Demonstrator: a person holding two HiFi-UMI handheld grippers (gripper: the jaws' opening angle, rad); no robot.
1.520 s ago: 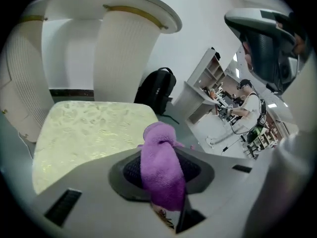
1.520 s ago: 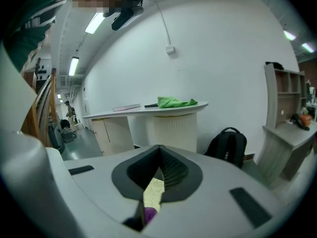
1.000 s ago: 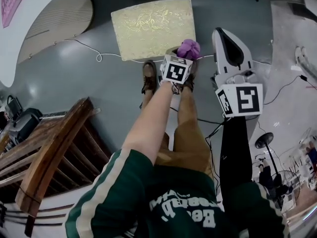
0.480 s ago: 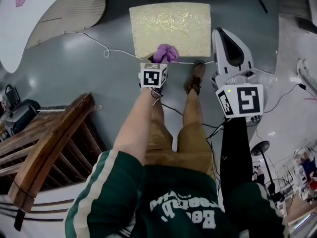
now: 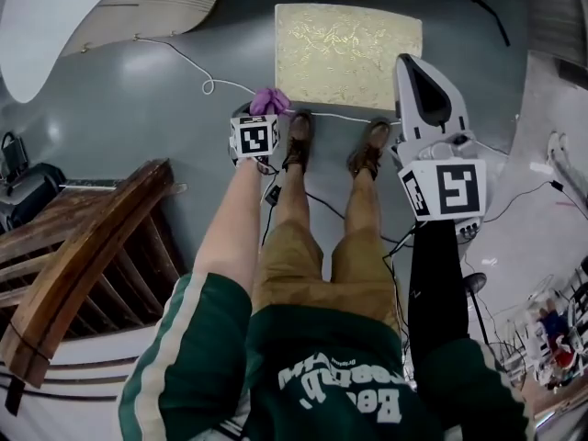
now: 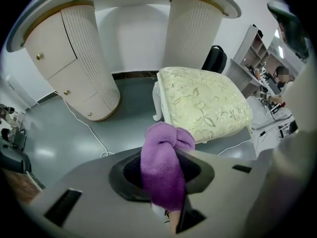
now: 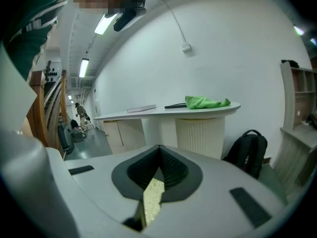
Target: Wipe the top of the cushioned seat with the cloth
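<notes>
The cushioned seat (image 5: pixel 349 55) is a pale gold, floral-patterned stool on the grey floor ahead of the person's feet. A purple cloth (image 5: pixel 269 101) is bunched in my left gripper (image 5: pixel 266 108), which is shut on it just off the seat's front left corner. In the left gripper view the cloth (image 6: pixel 162 167) bulges out between the jaws, with the seat (image 6: pixel 203 103) beyond and to the right. My right gripper (image 5: pixel 424 90) hangs over the seat's front right corner. Its jaws are shut with nothing between them (image 7: pixel 159 157).
A white cable (image 5: pixel 207 79) runs along the floor past the seat's front. A wooden slatted bench (image 5: pixel 83 265) stands at the left. White ribbed cabinets (image 6: pixel 74 63) rise behind the seat. A black backpack (image 7: pixel 246 150) leans by the counter, and a green cloth (image 7: pixel 205 102) lies on top.
My left gripper has carried the purple cloth leftward along the seat's front edge, from near the right corner to the left corner. The person's feet have stepped closer. The right gripper kept its place.
</notes>
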